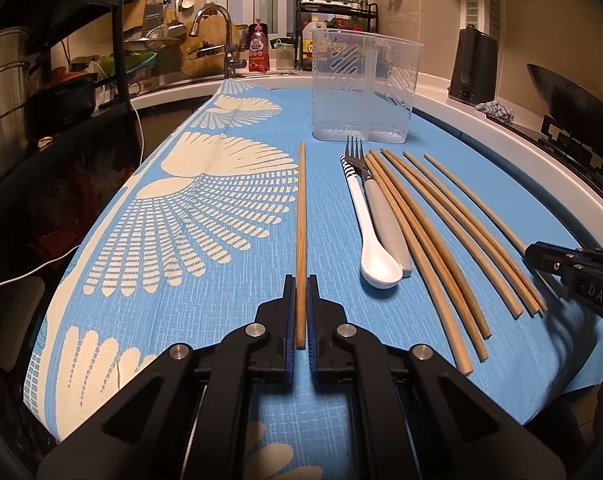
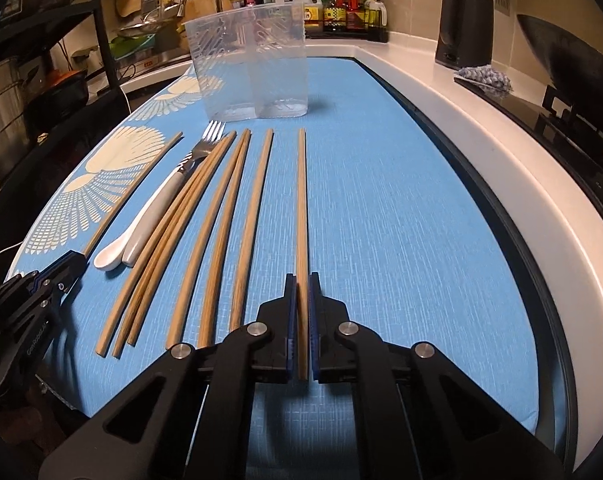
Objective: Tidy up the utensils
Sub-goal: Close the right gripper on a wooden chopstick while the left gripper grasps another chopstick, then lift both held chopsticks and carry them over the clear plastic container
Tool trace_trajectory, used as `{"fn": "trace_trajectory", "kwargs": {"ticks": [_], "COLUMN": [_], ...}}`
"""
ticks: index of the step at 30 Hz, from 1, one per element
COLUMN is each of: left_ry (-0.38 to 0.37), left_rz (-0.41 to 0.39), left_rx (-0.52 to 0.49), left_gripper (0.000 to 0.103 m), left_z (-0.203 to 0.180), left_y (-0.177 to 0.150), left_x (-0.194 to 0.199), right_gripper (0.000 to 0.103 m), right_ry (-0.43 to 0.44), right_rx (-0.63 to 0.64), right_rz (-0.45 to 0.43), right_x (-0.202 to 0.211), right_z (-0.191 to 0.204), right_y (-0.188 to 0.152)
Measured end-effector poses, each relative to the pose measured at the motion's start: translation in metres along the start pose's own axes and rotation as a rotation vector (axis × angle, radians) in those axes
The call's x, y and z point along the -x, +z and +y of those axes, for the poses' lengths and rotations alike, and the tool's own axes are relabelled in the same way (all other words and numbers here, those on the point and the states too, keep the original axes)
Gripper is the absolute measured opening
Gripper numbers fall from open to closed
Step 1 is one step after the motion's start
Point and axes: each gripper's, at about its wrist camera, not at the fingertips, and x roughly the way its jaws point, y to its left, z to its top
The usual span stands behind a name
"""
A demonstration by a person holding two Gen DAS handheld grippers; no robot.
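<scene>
Left wrist view: the left claw (image 1: 301, 280) is clamped on the near end of a single wooden chopstick (image 1: 301, 220), its blue pads (image 1: 288, 312) pressing the stick from both sides. That chopstick runs straight toward 12 o'clock over the blue cloth with cream fan prints (image 1: 189, 216) that covers the surface, lying apart from the other utensils. At about 1 o'clock from the claw lie a white spoon (image 1: 371, 240) with a striped handle end and a fork (image 1: 377, 200) with a grey handle, touching side by side. Just right of them, a fan of loose chopsticks (image 1: 441, 248) spreads toward 2 o'clock. At 12 o'clock, past the fork's tines, stands a clear plastic utensil holder (image 1: 363, 84) with an inner divider, upright. The right claw (image 1: 541, 258) shows at 3 o'clock, at the end of the outermost stick.

In the right wrist view, the right claw (image 2: 302, 280) grips the rightmost chopstick (image 2: 302, 208) near its close end, pads tight against it. That stick points to 12 o'clock, well apart from the rest. The loose sticks, the spoon and the fork lie at 10 to 11 o'clock, the holder at 11 o'clock beyond them. The left claw sits at 9 o'clock at the cloth's edge. A black kettle (image 2: 463, 24) stands on the white counter (image 2: 501, 140) at 1 o'clock.
</scene>
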Motion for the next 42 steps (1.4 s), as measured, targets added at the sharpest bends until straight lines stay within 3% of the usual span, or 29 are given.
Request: {"fn": "trace_trajectory", "kwargs": {"ticks": [13, 20, 23, 29, 34, 42], "left_ry": [0.012, 0.010, 0.004, -0.012, -0.027, -0.027], "left_rz": [-0.021, -0.004, -0.007, -0.061, -0.103, -0.164], "left_rx": [-0.012, 0.001, 0.012, 0.009, 0.011, 0.005], "left_gripper": [0.005, 0.005, 0.005, 0.005, 0.005, 0.005], "left_z": [-0.006, -0.005, 0.000, 0.005, 0.005, 0.008], "left_y": [0.001, 0.003, 0.009, 0.027, 0.038, 0.054], "left_x": [-0.004, -0.004, -0.002, 0.013, 0.024, 0.039], "right_gripper": [0.006, 0.006, 0.006, 0.006, 0.006, 0.006], "right_ry": [-0.033, 0.002, -0.007, 0.002, -0.011, -0.011], "right_rx": [0.020, 0.042, 0.036, 0.014, 0.068, 0.038], "right_rz": [-0.099, -0.084, -0.132, -0.188, -0.233, -0.279], "right_x": [0.003, 0.003, 0.018, 0.047, 0.068, 0.091], "right_z": [0.005, 0.008, 0.011, 0.016, 0.025, 0.011], "right_y": [-0.013, -0.008, 0.001, 0.011, 0.017, 0.036]}}
